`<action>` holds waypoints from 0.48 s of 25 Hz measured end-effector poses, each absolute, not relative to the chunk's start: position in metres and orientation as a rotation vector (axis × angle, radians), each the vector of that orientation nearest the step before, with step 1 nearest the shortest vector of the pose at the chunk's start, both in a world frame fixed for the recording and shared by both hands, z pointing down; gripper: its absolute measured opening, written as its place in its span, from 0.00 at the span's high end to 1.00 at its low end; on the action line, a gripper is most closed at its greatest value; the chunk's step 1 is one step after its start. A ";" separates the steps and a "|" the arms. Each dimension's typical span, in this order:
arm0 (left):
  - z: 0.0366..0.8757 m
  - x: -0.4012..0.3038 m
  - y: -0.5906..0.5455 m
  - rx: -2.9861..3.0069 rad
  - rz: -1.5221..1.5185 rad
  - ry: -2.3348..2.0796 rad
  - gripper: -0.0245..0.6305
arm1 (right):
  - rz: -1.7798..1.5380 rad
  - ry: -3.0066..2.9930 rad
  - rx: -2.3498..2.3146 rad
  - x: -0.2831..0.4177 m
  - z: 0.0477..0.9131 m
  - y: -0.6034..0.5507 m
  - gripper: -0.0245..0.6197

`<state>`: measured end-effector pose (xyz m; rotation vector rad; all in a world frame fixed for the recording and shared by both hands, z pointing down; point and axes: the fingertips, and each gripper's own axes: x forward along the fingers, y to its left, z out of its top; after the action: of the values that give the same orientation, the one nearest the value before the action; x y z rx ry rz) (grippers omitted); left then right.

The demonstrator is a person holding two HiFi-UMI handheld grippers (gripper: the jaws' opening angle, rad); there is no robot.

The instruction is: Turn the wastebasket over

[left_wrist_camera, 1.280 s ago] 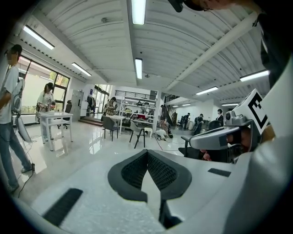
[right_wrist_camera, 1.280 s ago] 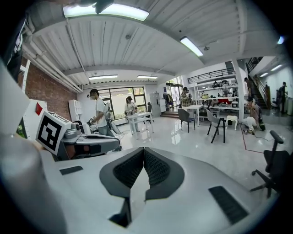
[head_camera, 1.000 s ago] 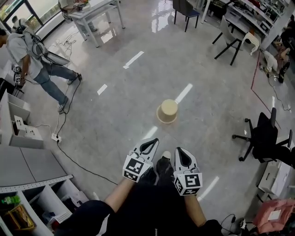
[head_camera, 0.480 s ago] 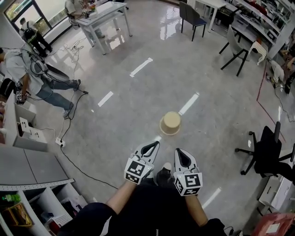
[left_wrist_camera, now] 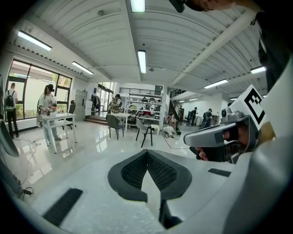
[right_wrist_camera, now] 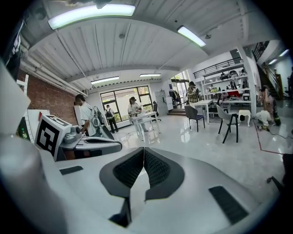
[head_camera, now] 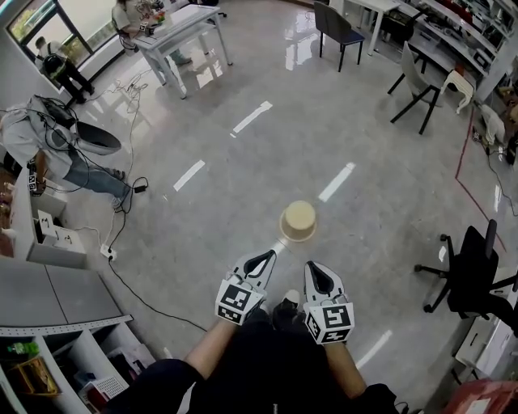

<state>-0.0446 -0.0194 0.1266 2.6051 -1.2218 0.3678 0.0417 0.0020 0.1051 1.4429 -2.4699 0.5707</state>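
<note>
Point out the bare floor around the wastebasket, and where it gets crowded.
Bare floor rings the wastebasket. It is widest beyond it, up to the white table and the dark chair, and to its right before the black office chair. Crowded: the left edge, with cable, power strip and shelves.

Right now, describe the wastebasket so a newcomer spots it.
Find the open glossy grey floor with white dashes. In its middle, alone, stands a round beige plastic wastebasket. Its neighbours are black chairs and white tables; only it is round and beige.
</note>
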 end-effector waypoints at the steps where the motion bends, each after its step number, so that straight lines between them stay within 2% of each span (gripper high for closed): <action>1: 0.128 -0.043 -0.022 2.602 0.372 -1.223 0.95 | 0.570 -2.469 1.440 0.045 0.106 0.000 0.95; 12: 0.146 -0.033 -0.065 2.600 0.383 -1.200 0.95 | 0.576 -2.414 1.416 0.062 0.128 -0.035 0.95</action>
<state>-0.0334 -0.0648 0.1465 2.5997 -1.1998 0.3832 0.0617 -0.0354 0.1282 1.4161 -2.4142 0.5763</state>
